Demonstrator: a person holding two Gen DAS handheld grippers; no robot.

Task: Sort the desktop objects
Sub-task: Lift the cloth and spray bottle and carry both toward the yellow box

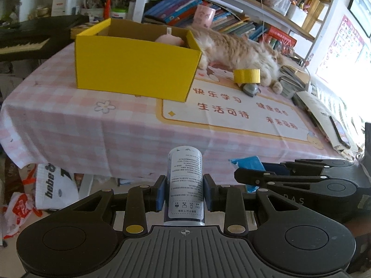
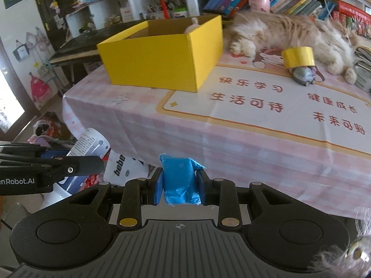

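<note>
We carry two items toward the bench (image 1: 69, 125) at once: our left gripper (image 1: 184, 191) is clamped on a small white bottle (image 1: 185, 180) with fine print, held upright off the near edge, while our right gripper (image 2: 179, 185) squeezes a crinkled blue plastic packet (image 2: 179, 178), also short of the bench. The step in hand looks like the delivery leg of sorting. Next, we judge, both loads must travel over the pink checked cloth to the open yellow cardboard box (image 1: 136, 67) at the far left, then clear its rim before release. A roll of yellow tape (image 1: 247, 76) and a grey toy mouse (image 1: 250, 89) wait at the far right beside a sleeping cat (image 1: 238, 48).
</note>
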